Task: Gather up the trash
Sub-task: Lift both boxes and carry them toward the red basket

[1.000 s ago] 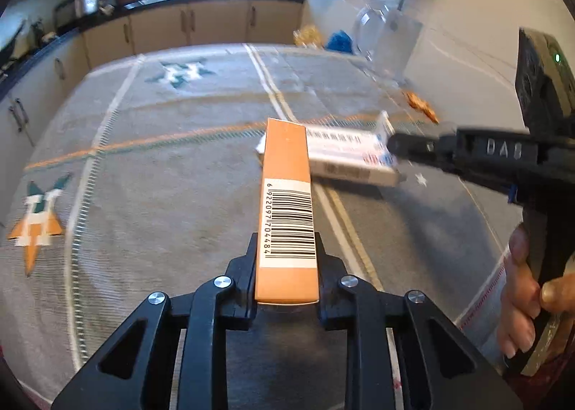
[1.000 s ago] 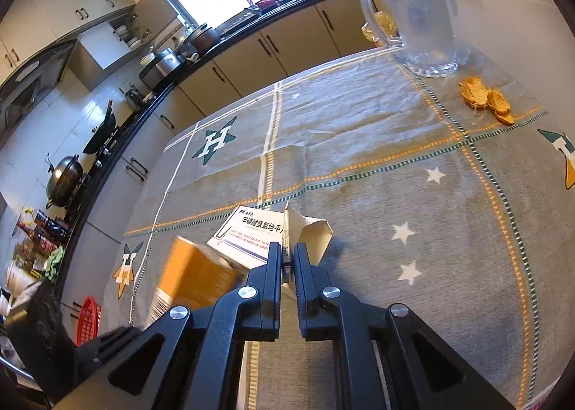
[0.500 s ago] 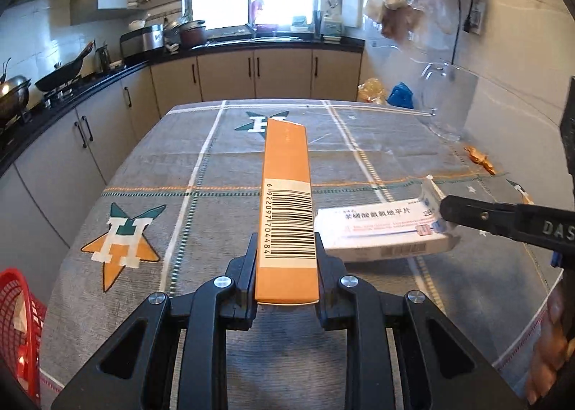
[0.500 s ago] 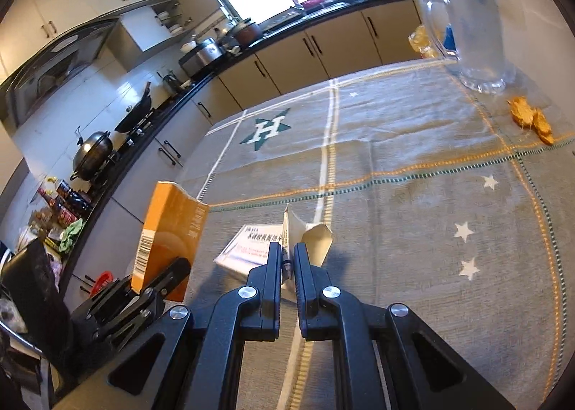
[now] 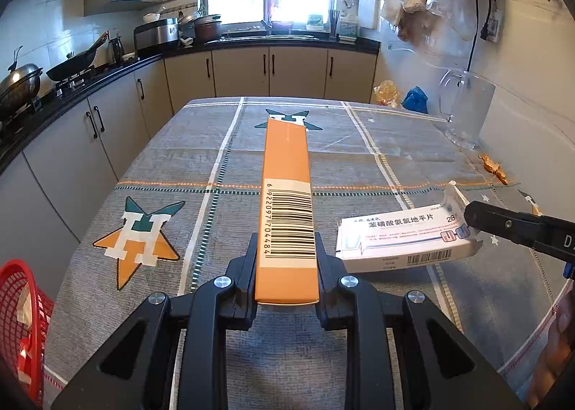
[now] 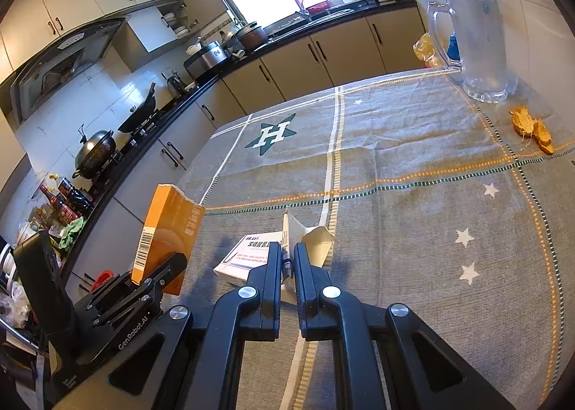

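**A:** Both grippers came up since a second ago, more kitchen in view now. Left gripper is clamped tight on the orange box, a long cardboard carton, barcode 6922097704484.

**B:** Right gripper is nearly closed, pinching the torn flap of the white medicine box with Chinese print and "28", over the grey woven tablecloth with H stars.

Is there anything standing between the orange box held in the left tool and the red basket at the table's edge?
Nothing visible blocks it. The long orange cardboard box is clamped in the left tool, above the grey patterned tablecloth. The red mesh basket sits lower left, with only bare cloth between.
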Demonstrator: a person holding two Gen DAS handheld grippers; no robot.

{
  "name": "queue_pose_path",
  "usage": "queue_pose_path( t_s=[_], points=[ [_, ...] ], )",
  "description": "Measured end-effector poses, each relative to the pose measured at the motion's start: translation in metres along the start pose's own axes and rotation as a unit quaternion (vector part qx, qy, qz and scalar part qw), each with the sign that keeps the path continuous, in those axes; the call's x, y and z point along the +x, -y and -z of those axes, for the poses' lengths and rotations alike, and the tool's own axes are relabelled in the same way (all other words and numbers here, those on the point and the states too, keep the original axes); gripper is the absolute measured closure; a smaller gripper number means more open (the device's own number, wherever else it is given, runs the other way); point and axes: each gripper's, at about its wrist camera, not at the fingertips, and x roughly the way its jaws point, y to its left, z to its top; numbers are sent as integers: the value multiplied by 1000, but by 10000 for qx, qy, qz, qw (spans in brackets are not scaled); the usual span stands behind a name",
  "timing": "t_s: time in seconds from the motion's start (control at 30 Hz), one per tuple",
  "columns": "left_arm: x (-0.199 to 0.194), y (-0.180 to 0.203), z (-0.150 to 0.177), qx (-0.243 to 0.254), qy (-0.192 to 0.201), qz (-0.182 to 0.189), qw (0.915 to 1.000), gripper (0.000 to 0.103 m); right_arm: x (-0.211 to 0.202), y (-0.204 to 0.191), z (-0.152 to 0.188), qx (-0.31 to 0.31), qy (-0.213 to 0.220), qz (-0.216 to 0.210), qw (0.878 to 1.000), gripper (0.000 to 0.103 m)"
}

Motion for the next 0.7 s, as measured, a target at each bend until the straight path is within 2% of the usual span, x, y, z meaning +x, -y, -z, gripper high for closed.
queue_pose_path(
  t_s=[0.7],
  points=[
    [-1,-2,-1,-79,25,-84,9999,80,-17,-13,-1,-179,291,-215,9992,95]
  ],
)
